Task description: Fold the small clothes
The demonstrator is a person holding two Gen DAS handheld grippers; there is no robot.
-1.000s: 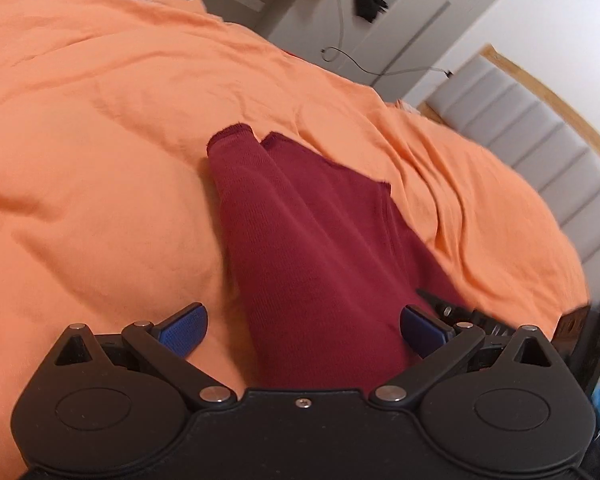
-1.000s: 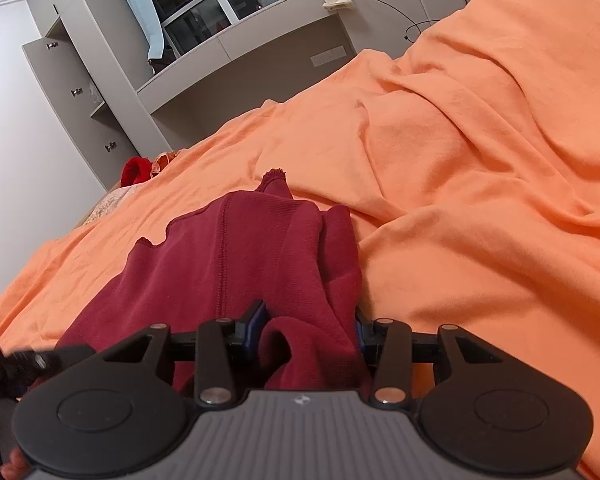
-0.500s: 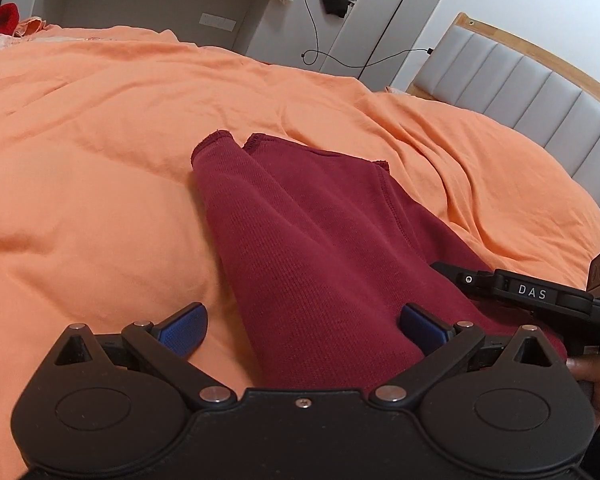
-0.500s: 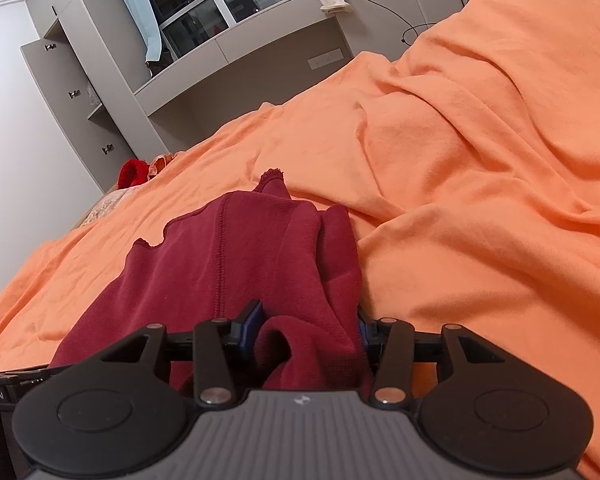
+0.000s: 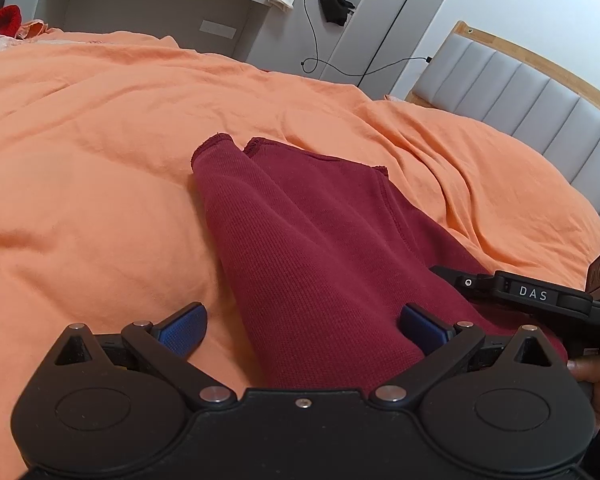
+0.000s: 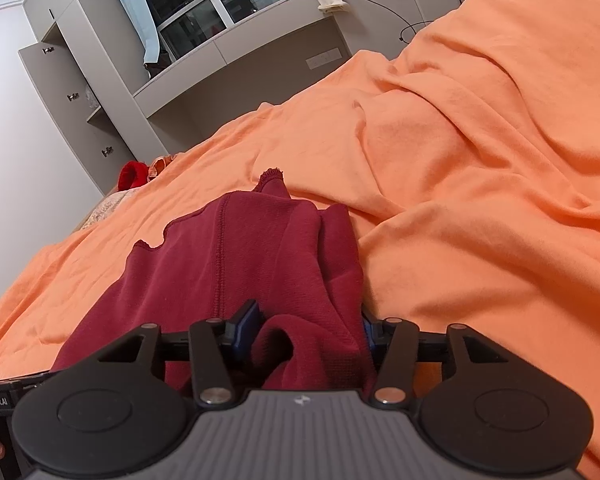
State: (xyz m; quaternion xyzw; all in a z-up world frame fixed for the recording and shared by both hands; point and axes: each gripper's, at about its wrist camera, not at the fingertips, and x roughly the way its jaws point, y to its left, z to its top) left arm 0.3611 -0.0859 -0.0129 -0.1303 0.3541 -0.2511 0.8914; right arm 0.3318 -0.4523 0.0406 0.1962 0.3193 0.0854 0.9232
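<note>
A dark red knit garment (image 5: 312, 248) lies on the orange bedspread (image 5: 100, 152), its two cuffed ends pointing away from me. My left gripper (image 5: 302, 326) is open, its blue pads wide apart, with the near end of the garment lying between them. My right gripper (image 6: 308, 330) is shut on a bunched fold of the same garment (image 6: 240, 264) at its near edge. The right gripper's body also shows at the right of the left wrist view (image 5: 540, 292).
A grey padded headboard (image 5: 532, 92) with a wooden rim stands at the right. Grey cabinets and a desk (image 6: 240, 60) run along the far side, with clothes and cables on top. A red item (image 6: 132, 174) lies at the bed's far corner.
The left gripper has tilted up and levelled, bringing the headboard and cabinets more into view. The right gripper has kept its hold on the garment and barely moved.
</note>
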